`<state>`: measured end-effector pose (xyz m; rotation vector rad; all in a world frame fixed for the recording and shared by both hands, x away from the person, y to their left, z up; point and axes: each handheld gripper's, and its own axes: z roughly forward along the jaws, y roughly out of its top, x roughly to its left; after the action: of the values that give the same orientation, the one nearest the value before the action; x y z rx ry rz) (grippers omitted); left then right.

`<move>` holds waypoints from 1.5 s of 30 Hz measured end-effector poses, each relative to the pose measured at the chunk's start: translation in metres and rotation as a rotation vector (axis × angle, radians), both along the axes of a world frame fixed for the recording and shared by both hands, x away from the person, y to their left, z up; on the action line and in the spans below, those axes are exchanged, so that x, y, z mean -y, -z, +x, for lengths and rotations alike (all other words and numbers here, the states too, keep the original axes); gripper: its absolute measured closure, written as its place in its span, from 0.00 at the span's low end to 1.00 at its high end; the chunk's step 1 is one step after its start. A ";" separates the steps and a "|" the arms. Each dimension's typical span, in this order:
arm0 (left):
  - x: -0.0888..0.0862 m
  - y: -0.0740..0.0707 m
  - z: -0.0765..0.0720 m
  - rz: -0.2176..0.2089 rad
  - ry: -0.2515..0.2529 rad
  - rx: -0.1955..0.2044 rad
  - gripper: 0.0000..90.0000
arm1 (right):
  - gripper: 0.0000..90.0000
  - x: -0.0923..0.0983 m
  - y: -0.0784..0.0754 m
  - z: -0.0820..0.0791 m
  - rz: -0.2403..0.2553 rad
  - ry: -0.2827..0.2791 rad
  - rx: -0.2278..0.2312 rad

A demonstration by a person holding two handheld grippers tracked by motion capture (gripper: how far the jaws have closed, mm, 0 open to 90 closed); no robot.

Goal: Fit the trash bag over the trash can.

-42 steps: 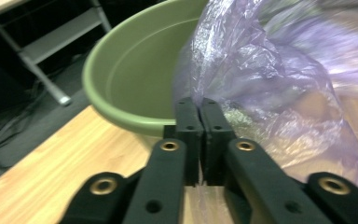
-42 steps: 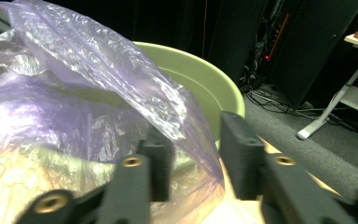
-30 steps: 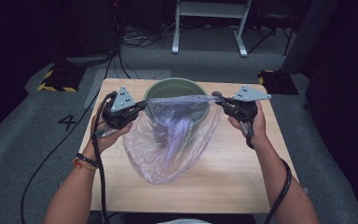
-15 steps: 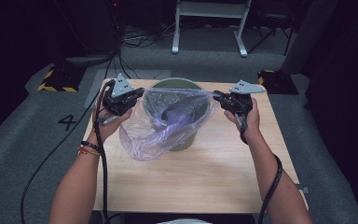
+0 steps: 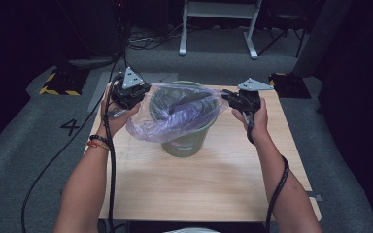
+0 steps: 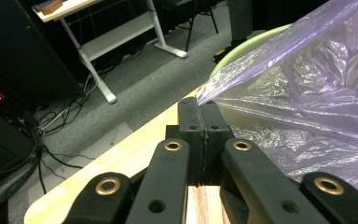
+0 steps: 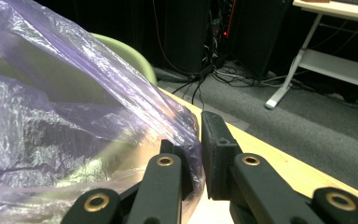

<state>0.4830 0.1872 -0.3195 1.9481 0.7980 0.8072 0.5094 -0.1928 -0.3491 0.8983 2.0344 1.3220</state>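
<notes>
Presently we count one purple plastic bag, one green bucket, two tongs and one wooden surface.

We find the bag stretched wide between the two tongs, its mouth pulled open over the rim of the bucket. Part of the film hangs into the bucket, and part drapes over the near-left side of the bucket's wall. We cannot tell how far the bag reaches inside.

The bucket stands upright on the far half of the surface, roughly midway between the left and right edges, and between the two tongs.

The left tongs sit at the left of the bucket rim. In the left gripper view the left tongs are clenched flat together, with the bag's edge pinched at their tip and running off taut to the upper right.

The right tongs sit at the right of the rim. In the right gripper view the right tongs are closed on the film, which passes between the two jaws and bunches over the left one; a narrow gap shows near the tips.

One hand holds each of the tongs, and a black cable trails from each along the forearm toward the near edge of the surface.
</notes>
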 end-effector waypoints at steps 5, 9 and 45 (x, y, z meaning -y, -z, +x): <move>-0.005 0.006 0.006 -0.034 -0.038 -0.037 0.81 | 0.94 0.001 0.006 0.010 -0.005 0.018 -0.037; -0.018 0.007 0.000 -0.103 -0.039 -0.080 0.50 | 0.95 0.004 0.011 0.011 0.001 0.023 -0.051; 0.040 0.036 -0.138 0.130 0.423 -0.012 0.89 | 0.92 0.011 0.009 -0.002 -0.047 0.006 -0.046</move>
<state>0.3452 0.1474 -0.3553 2.1364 0.3233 0.6016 0.5077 -0.2041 -0.3585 0.9211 2.0877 1.2559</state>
